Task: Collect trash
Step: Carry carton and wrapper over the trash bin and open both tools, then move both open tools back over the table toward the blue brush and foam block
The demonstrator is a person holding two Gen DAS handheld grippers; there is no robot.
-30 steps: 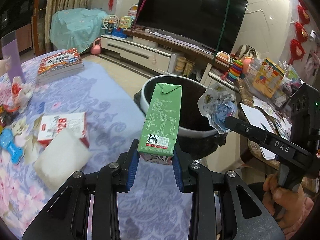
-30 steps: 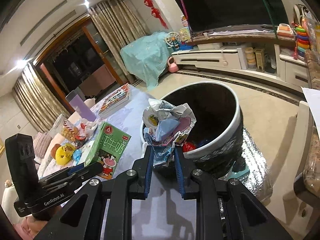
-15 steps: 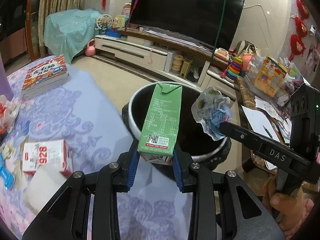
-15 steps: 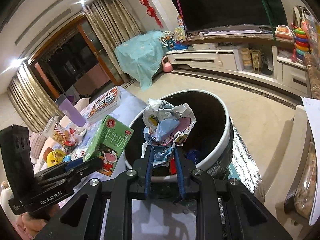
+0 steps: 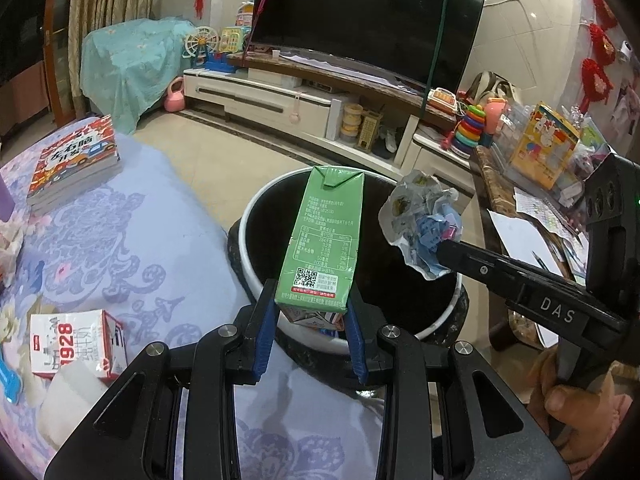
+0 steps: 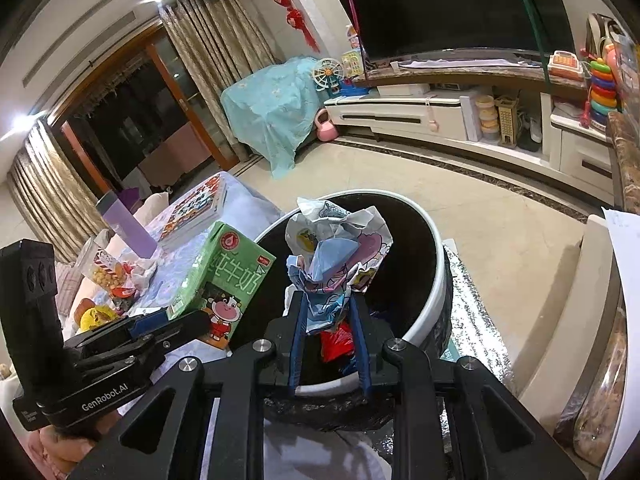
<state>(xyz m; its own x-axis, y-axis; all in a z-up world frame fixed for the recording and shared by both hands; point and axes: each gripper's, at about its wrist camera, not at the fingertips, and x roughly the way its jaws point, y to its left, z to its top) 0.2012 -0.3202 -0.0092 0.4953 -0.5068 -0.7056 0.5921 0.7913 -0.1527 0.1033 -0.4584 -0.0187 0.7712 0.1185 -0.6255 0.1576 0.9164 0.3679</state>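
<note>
Milk carton [image 5: 325, 240] gripped in left claw [image 5: 310, 322], crumpled wrapper [image 6: 336, 256] pinched in right claw [image 6: 328, 330], over bin [image 6: 436, 280]

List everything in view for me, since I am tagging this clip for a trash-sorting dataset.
milk carton: 1, green, held upright over the bin
crumpled wrapper: 1, white and blue, held over the bin
trash bin: 1, black with white rim, beside the table
red-and-white carton: 1, lying on the table
books: 1 stack, red covers, table's far edge
purple bottle: 1, on the table
television: 1, black, on the stand
left gripper: shut on the milk carton
right gripper: shut on the crumpled wrapper
</note>
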